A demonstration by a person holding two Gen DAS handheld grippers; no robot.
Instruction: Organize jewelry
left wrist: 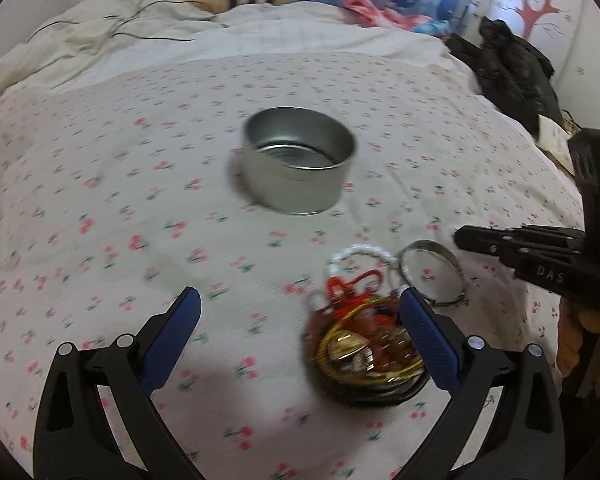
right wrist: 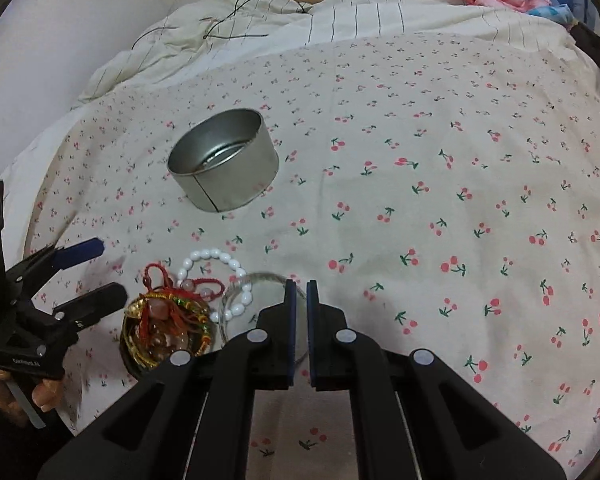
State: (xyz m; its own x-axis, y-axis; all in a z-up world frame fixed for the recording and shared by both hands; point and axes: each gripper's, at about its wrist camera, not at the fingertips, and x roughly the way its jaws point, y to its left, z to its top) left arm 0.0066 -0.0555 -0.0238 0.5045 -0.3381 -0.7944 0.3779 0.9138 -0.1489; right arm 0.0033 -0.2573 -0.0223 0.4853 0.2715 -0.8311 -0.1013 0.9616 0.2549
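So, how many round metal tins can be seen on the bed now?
1. The empty silver tin stands upright on the cherry-print sheet, apart from the jewelry pile, farther from the cameras. No second tin shows, though the grippers hide part of the sheet.

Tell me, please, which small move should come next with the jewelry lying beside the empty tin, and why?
Probably open the right gripper and lower it onto the silver bangle. Its jaws are shut and empty just above that bangle, while the round metal tin stands empty. The left gripper is open near the pile with the white bead bracelet.
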